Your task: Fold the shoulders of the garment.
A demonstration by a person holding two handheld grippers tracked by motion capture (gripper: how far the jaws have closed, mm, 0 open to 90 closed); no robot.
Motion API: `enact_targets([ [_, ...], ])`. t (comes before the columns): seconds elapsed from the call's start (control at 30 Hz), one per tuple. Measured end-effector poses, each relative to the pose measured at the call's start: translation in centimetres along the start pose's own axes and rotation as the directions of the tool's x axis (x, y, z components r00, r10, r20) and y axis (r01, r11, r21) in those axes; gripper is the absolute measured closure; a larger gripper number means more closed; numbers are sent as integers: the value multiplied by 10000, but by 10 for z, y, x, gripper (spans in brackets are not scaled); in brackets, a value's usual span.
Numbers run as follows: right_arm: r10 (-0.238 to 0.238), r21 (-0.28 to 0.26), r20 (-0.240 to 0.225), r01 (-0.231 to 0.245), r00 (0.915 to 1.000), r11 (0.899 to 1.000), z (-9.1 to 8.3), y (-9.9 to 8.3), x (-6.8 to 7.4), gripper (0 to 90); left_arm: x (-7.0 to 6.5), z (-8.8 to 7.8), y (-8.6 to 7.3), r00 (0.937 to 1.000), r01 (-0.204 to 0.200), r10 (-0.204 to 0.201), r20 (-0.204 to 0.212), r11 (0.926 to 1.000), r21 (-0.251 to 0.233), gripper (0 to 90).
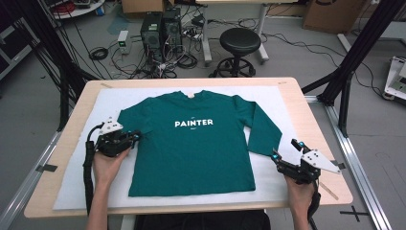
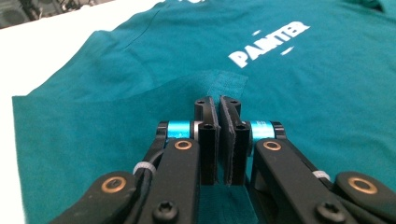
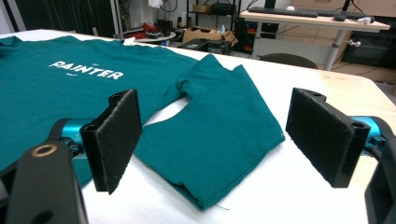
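On the table [image 1: 72, 158]: one green shirt [image 1: 196, 143], two claws.

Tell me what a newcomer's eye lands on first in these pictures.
A teal long-sleeved shirt printed PAINTER lies spread flat on the white mat in the middle of the table. Its left sleeve is already folded over the body, where the left tool sits shut at the shirt's left edge. The right tool hovers open by the cuff of the outstretched right sleeve.
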State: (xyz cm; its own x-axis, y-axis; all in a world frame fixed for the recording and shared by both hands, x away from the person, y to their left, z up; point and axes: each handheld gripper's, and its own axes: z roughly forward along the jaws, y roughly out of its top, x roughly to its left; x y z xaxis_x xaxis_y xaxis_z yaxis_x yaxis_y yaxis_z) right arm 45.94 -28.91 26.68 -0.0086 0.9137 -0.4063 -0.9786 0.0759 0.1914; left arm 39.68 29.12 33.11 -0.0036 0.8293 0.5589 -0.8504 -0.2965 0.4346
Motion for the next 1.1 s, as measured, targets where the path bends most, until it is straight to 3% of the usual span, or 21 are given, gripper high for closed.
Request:
enact_targets([
  [0.2,-41,3,33,41,10000,10000,0,0,0,187,-15,9,13,9992,-41,56,406,9993,-372,860],
  [0.23,-8,40,15,8,10000,10000,0,0,1,187,-19,13,15,9975,76,-39,707,9986,-516,859],
  [0.37,9,64,32,-9,10000,10000,0,0,1,187,-25,22,18,9964,78,-41,843,9990,-441,860],
  [0.83,-27,81,46,27,10000,10000,1,0,1,187,-71,53,33,9849,-696,747,1564,9969,-377,860],
  [0.93,-32,88,43,32,10000,10000,1,0,1,187,-84,64,36,9812,-1130,1138,1558,9935,-140,859],
  [1.1,-45,106,48,44,10000,9999,1,0,1,187,-95,73,37,9764,-1320,1303,1722,9912,-13,859],
])
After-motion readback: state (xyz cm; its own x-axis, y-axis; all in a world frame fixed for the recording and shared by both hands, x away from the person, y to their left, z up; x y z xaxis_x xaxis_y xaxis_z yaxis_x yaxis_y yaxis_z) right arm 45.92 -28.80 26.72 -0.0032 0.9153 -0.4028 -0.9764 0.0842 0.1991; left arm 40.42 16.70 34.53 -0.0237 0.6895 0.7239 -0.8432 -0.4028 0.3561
